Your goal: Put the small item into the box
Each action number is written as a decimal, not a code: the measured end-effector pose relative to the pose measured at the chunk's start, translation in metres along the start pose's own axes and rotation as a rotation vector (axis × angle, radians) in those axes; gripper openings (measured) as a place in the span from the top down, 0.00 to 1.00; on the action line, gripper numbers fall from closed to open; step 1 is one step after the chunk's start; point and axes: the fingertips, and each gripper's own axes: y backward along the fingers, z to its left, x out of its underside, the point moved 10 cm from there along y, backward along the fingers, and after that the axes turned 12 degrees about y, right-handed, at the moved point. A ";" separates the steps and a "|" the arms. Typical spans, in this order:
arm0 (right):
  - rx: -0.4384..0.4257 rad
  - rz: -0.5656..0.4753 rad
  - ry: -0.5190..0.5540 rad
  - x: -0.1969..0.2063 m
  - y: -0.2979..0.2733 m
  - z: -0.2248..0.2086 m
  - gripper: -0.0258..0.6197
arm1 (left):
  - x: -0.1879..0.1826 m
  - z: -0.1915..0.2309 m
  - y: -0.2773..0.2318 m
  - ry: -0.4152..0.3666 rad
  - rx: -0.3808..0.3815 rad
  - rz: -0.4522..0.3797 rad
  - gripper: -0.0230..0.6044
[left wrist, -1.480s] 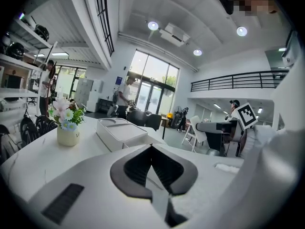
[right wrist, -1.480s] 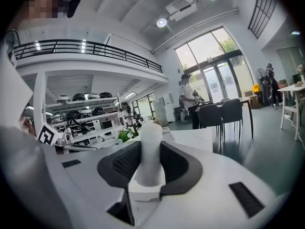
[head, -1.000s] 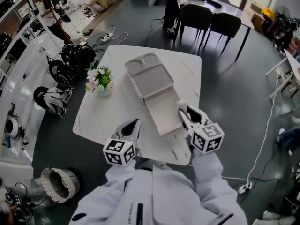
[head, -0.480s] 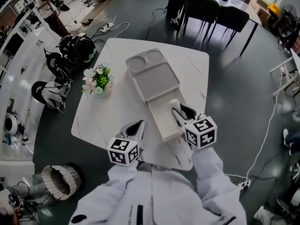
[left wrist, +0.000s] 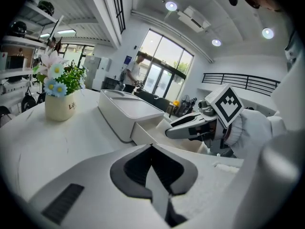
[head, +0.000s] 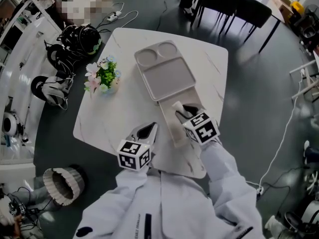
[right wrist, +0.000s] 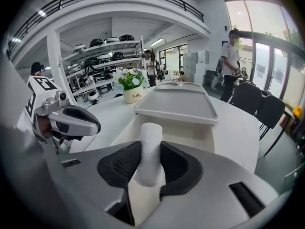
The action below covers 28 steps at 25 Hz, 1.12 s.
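Note:
A small white cylinder (right wrist: 148, 151) is clamped upright between the dark pads of my right gripper (right wrist: 147, 168). In the head view the right gripper (head: 180, 113) holds this cylinder (head: 176, 106) over the open white box (head: 168, 126), whose pale inside (right wrist: 188, 133) lies just beyond the jaws. A flat tray-like lid (head: 164, 76) with two round hollows covers the box's far half. My left gripper (head: 149, 131) rests at the near table edge, left of the box, its jaws closed together with nothing in them (left wrist: 151, 149). The left gripper view shows the right gripper (left wrist: 170, 129) above the box rim (left wrist: 143, 130).
A pot of flowers (head: 103, 77) stands on the white marble table (head: 104, 118) left of the lid. On the floor lie helmets (head: 79, 39) at the far left, a round basket (head: 62, 184) at the near left and cables. Dark chairs (head: 234, 6) stand beyond the table.
My right gripper has moved left and forward with the cylinder, from the box's right side to over its open part. The left gripper has barely shifted.

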 end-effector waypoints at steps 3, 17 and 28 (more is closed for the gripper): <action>-0.033 0.083 0.037 0.000 -0.010 0.004 0.78 | 0.000 0.001 0.000 0.006 -0.004 0.005 0.98; -0.054 0.190 0.103 0.001 -0.028 0.007 0.76 | 0.006 0.005 0.006 0.034 -0.025 0.001 0.98; -0.079 0.183 0.059 0.007 -0.029 0.008 0.64 | 0.005 0.000 0.007 0.024 -0.028 -0.008 0.98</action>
